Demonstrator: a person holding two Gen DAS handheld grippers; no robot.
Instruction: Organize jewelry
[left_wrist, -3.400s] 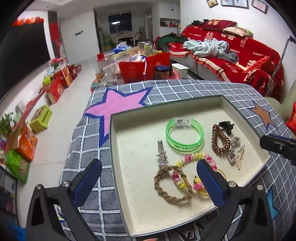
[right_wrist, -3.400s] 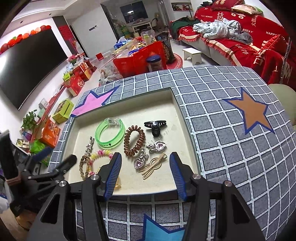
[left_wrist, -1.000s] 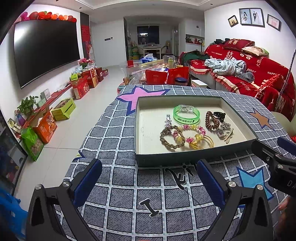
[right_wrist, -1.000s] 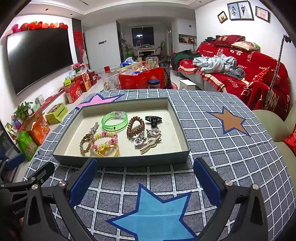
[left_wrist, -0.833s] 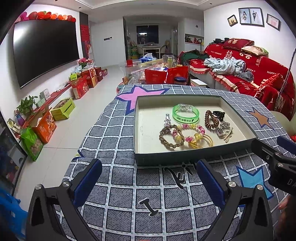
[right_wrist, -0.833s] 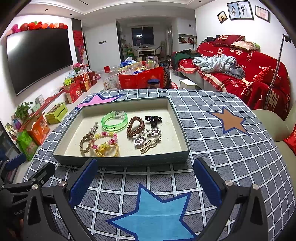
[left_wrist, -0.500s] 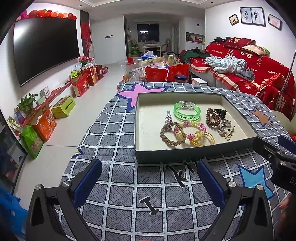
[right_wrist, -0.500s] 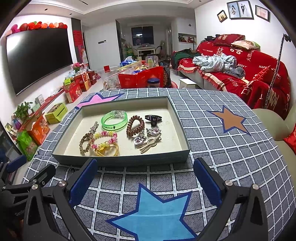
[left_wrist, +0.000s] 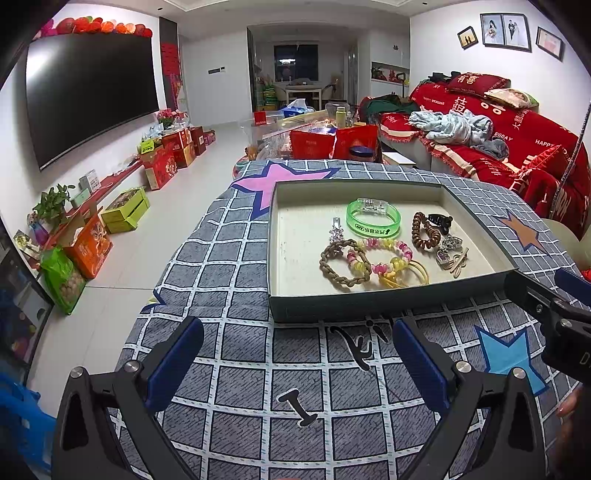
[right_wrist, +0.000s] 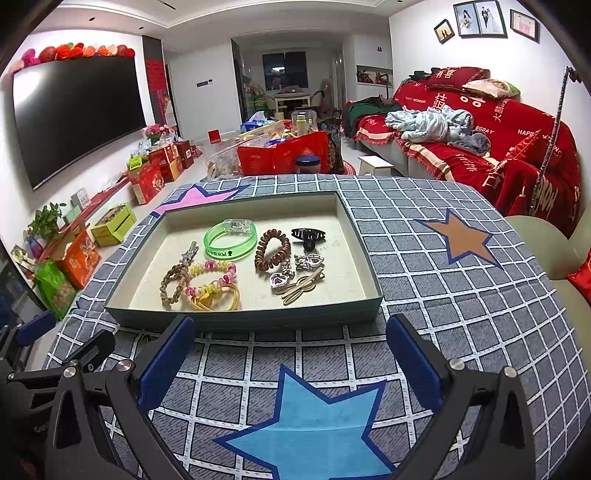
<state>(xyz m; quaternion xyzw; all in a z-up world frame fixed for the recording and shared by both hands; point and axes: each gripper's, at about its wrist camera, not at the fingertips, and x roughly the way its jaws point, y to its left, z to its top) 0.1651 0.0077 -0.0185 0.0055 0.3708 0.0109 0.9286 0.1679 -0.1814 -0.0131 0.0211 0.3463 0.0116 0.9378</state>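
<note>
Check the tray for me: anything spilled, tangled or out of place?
Nothing spilled; all jewelry sits inside the tray. The braided bracelet, beaded bracelet and yellow hair ties overlap in one heap rather than lying apart. Both grippers are open and empty.

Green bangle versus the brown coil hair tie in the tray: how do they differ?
The green bangle is a smooth, translucent band with a clear clasp and printed lettering; the brown coil hair tie is a ridged, opaque spiral. The bangle's ring is wider than the hair tie's. Both lie flat, side by side in the tray, clear of both grippers.
</note>
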